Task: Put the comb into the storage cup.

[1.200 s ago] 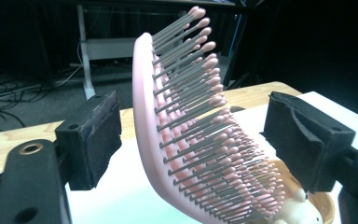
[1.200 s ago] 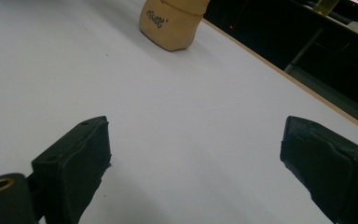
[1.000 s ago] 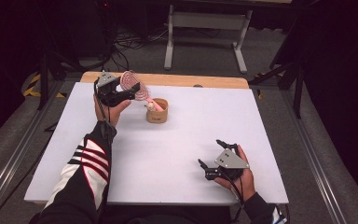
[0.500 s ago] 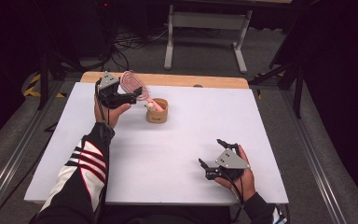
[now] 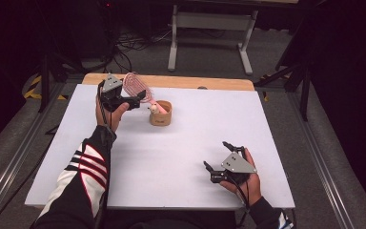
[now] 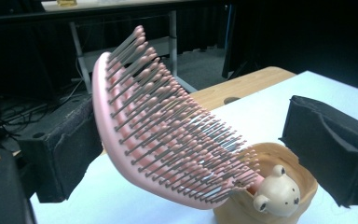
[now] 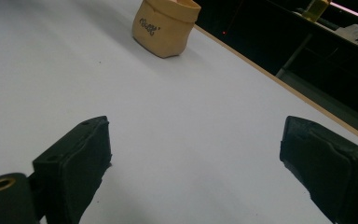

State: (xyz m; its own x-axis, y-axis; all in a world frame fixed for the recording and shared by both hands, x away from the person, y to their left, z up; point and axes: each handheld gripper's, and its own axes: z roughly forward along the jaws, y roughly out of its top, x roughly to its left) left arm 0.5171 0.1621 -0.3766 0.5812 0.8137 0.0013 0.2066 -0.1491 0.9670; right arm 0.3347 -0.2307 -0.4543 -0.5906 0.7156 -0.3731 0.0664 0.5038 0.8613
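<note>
A: High view. Pink hairbrush (image 5: 136, 86) stands tilted in the small tan pot (image 5: 160, 114) at the far left of the white counter (image 5: 181, 157), handle end down in the pot, head leaning up and left. The left tongs (image 5: 140, 97) sit right at the brush head. Released or clenched?

B: Released, as I read it; the jaws have just been opening, with the brush head between them. The right tongs (image 5: 215, 168) rest near the front right edge of the counter, well apart from the pot, jaws spread with nothing between.

A: Left gripper view. Hairbrush (image 6: 168, 135) runs across the middle, bristles facing up and toward the camera. Both black pads (image 6: 60, 149) stand off to either side. The left pad lies behind the pink rim; I cannot tell whether it touches. The right pad is plainly apart.

B: Agreed. Pot (image 6: 303, 196) at lower right, brush handle going down into it, and a small cream bear-head knob (image 6: 277, 193) at the pot's rim, just beside the handle.

A: Right gripper view. Jaws wide, bare counter (image 7: 191, 140) between them.

B: Tan pot (image 7: 165, 28) far off at the top, printed lettering on its side, standing upright.
</note>
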